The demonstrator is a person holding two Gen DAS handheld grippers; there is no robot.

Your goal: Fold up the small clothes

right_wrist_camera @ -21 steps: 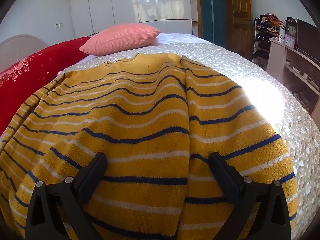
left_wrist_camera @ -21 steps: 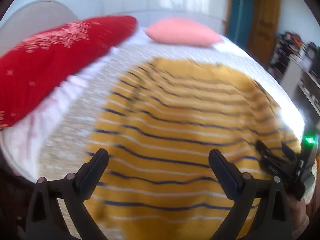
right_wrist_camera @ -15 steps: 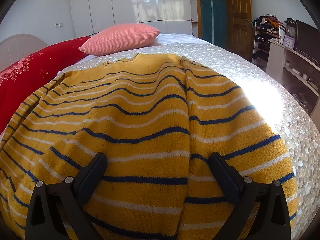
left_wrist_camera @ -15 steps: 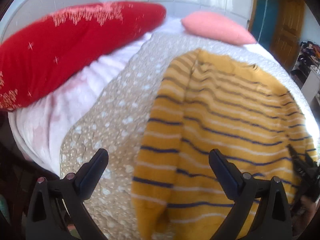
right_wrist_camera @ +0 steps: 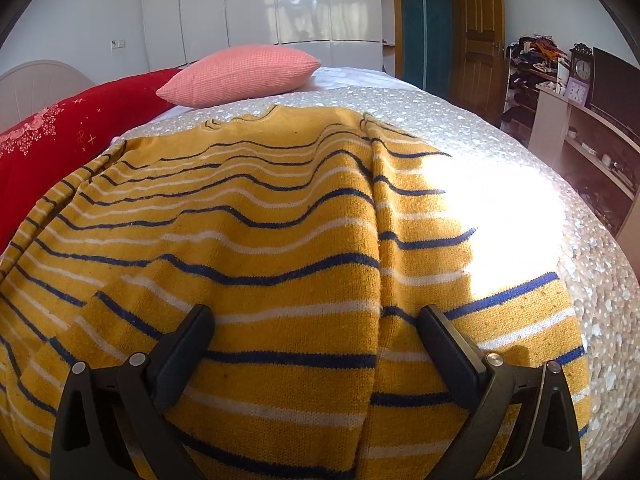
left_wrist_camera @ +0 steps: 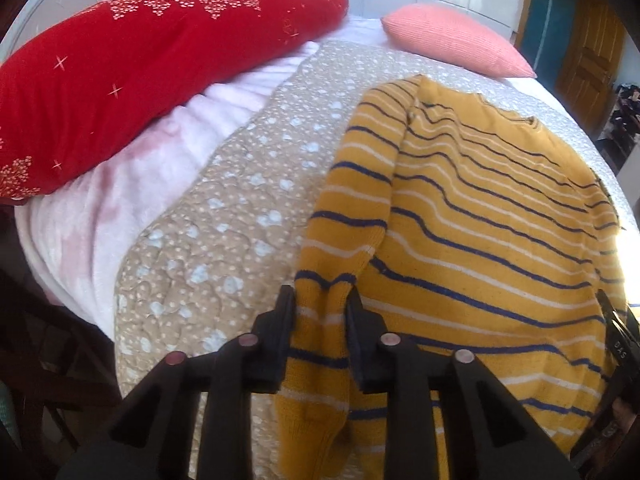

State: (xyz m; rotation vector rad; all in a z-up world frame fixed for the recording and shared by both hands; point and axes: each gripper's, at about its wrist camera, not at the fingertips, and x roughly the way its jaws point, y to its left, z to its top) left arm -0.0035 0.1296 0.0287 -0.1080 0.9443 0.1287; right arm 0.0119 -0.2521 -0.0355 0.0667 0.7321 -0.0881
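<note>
Left gripper is clenched on the left sleeve of the yellow knit sweater with navy and white stripes, lower centre. Right gripper is spread wide (holding nothing) over the hem at bottom of frame. Folding is barely begun: body flat, both sleeves unfolded.

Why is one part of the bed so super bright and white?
In the right wrist view, sunlight washes out the quilt beside the striped sweater, hiding its pattern there; in the left wrist view the same glare shows only at the far right edge, and the fisheye lens bends the bed round.
</note>
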